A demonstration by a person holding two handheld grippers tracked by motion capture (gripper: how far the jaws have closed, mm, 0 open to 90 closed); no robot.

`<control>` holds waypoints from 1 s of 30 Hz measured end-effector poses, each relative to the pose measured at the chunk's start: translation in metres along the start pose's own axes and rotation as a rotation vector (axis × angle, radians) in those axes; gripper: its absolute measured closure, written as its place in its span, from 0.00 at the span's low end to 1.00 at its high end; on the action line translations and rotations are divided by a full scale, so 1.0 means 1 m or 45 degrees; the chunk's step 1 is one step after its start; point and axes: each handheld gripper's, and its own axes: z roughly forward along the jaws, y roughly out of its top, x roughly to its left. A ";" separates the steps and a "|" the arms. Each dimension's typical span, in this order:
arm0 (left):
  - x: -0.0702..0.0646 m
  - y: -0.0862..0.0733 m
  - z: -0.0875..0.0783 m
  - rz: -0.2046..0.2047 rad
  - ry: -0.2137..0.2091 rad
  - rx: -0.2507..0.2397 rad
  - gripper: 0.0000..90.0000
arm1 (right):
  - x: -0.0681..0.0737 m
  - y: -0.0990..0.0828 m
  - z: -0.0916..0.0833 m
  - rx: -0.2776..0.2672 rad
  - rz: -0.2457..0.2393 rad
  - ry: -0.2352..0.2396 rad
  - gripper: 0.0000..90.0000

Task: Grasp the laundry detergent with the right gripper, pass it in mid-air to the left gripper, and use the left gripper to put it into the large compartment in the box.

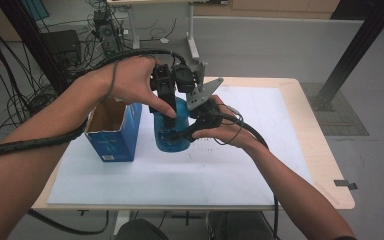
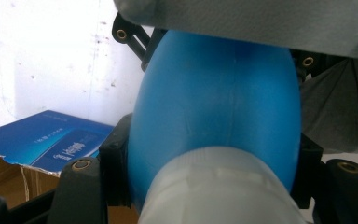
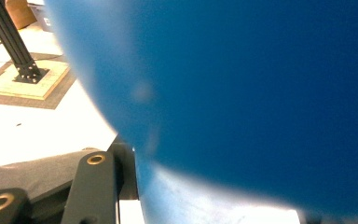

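Note:
A blue bottle stands on the white sheet, held between both grippers. My left gripper comes down from above, shut on the bottle's upper part. In the left gripper view the blue bottle fills the space between the two black jaws, with its whitish translucent end nearest the camera. My right gripper reaches in from the right, its jaws closed around the bottle's lower body. The right gripper view has the bottle pressed close against one black finger; the other finger is hidden.
An open blue cardboard box stands just left of the bottle, its torn flap seen close by. The wooden table ends at the right. A black frame post rises at the back right. Cables hang at the left.

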 end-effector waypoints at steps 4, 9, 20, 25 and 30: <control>-0.001 0.000 0.001 -0.001 -0.002 0.008 0.41 | 0.001 0.000 0.001 0.001 0.006 0.014 0.49; -0.002 0.000 0.002 0.000 0.001 0.006 0.41 | 0.002 -0.001 0.002 0.002 0.020 0.027 0.49; -0.003 0.001 0.000 0.013 0.031 0.001 0.42 | 0.000 -0.001 0.001 -0.015 -0.003 0.005 0.49; -0.003 0.003 0.001 0.023 0.035 0.012 0.42 | 0.001 -0.002 0.000 -0.012 -0.002 0.002 0.49; -0.003 0.004 0.001 0.030 0.038 0.003 0.42 | 0.001 -0.002 -0.001 -0.018 0.004 0.003 0.49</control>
